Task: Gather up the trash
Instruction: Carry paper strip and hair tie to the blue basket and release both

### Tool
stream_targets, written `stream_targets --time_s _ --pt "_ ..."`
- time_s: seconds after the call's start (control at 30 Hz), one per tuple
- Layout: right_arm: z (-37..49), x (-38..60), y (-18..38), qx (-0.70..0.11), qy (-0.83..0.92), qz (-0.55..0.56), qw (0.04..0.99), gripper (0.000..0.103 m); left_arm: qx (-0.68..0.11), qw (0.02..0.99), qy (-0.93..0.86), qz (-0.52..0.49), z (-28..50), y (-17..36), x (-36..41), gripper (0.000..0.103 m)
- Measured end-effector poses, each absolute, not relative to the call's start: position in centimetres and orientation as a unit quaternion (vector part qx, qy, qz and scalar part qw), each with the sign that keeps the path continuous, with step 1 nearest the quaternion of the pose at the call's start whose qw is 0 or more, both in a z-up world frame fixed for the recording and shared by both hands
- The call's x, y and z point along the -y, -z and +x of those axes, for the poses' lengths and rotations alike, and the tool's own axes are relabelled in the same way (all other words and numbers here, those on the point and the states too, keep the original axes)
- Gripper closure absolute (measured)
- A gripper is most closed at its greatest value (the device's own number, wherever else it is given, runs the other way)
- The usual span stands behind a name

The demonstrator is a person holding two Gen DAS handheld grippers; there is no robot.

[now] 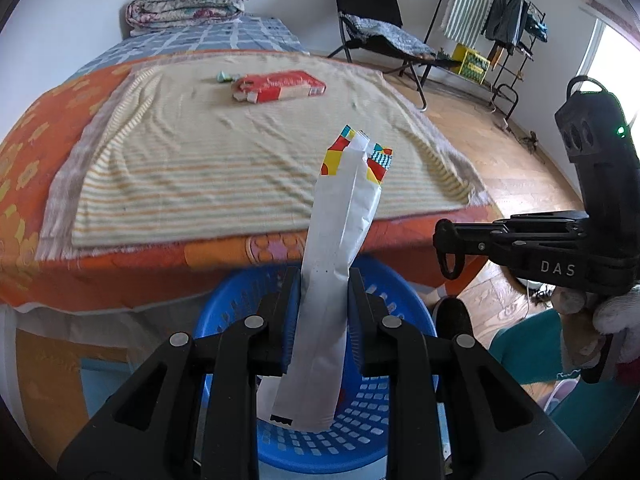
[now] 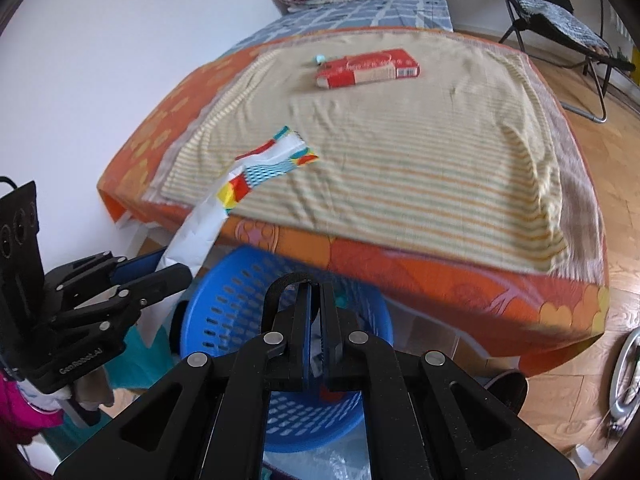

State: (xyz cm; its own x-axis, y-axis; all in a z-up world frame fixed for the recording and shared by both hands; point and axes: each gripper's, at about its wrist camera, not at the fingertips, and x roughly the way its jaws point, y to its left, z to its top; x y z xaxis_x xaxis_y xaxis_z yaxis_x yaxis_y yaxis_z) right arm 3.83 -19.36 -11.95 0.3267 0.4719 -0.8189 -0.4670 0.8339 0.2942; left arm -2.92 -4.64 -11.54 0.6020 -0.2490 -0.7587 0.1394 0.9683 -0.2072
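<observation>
One light, crushable paper wrapper (image 1: 340, 280) stands pinched mid-length in the left gripper (image 1: 323, 320) above the blue basket (image 1: 372, 408); right gripper (image 2: 315, 320) is clenched, seemingly empty.
</observation>
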Motion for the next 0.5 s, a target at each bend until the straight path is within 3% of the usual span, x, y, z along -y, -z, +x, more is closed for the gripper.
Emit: stream_targets --time_s 0.5 --pt "2.7 18.0 14.5 -0.528 -0.29 -0.028 0.798 0.101 -0.458 0.882 0.102 -0.035 -4.0 14.9 6.3 0.081"
